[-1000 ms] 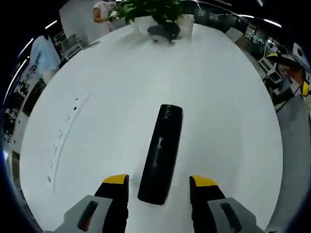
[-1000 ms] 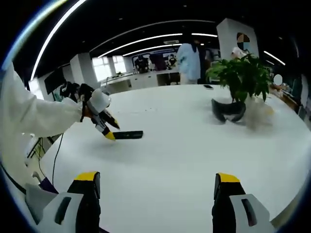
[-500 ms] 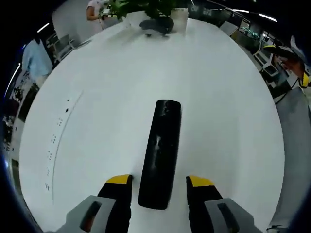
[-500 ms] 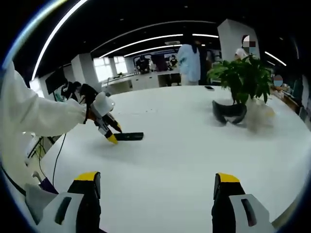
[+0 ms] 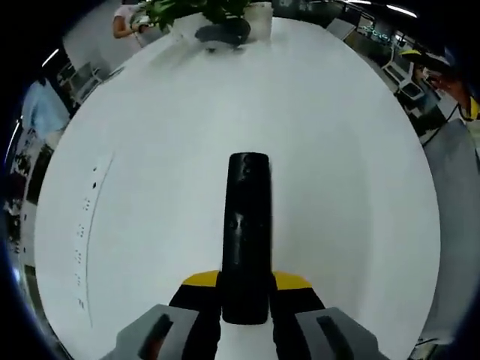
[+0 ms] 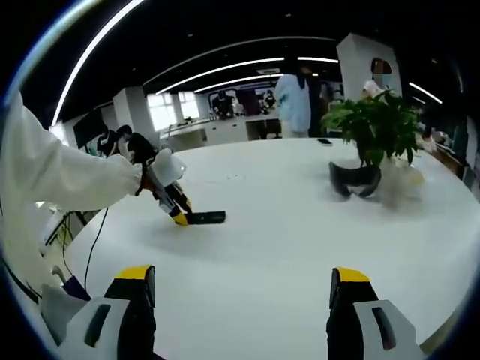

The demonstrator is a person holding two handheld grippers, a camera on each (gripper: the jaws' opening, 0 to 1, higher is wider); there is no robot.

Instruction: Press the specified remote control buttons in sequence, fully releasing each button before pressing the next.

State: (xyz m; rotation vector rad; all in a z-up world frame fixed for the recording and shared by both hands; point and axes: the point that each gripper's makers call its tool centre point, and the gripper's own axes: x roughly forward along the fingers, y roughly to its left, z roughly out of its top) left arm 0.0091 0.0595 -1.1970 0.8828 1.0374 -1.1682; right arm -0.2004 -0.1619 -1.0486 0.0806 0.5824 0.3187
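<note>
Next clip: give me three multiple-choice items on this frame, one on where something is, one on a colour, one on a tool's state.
1. Where does the remote lie?
A. on the white table
B. on the floor
C. in a drawer

2. What colour are the tool tips?
A. red
B. yellow
C. green

3. What state is the left tool in?
A. wide open, away from the remote
B. shut on the remote
C. shut on the plant

Answers:
1 A: the remote rests on the table.
2 B: yellow caps show on the right tool.
3 B: the left tool has its jaws against the remote's near end.
</note>
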